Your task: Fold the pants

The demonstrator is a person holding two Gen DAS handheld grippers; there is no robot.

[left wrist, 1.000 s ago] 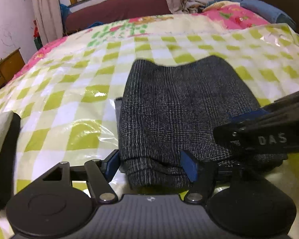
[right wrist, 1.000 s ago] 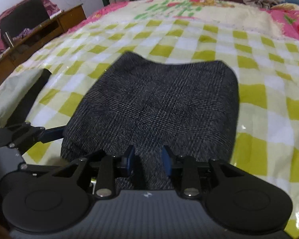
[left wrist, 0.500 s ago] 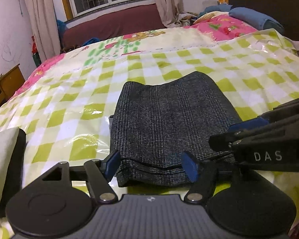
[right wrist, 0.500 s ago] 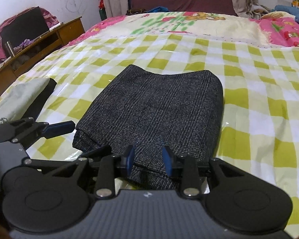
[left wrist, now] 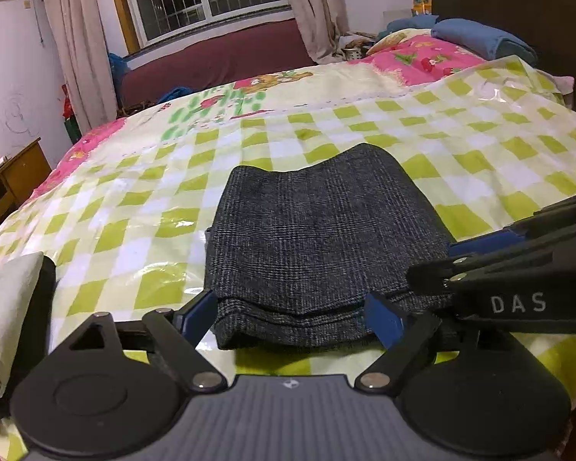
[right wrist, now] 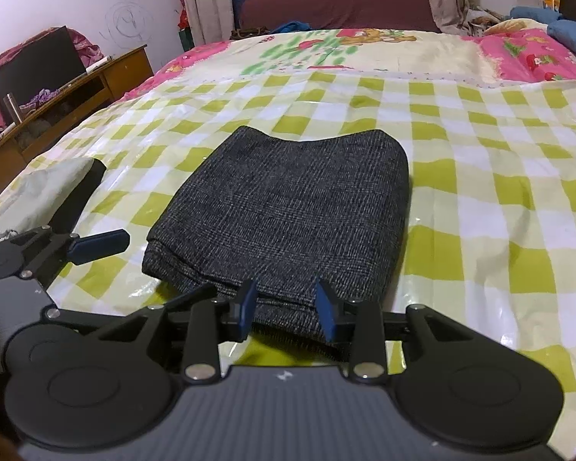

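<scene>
Left wrist view: bed under green-checked plastic sheet fills your frame. Folded dark grey pants lie mid-sheet, near edge toward you. Your left gripper has jaws wide and opening, straddling near fold, pads clear of cloth. Right wrist view: your right gripper has jaws narrowly apart and opening, at pants near edge, not clamped.

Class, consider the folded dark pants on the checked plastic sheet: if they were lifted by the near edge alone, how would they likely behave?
The folded pants would probably sag and unfold, since the near edge shows several loose stacked layers. The weave looks thick, so likely weighty for cloth. On the glossy plastic sheet a push might slide the whole bundle.
</scene>
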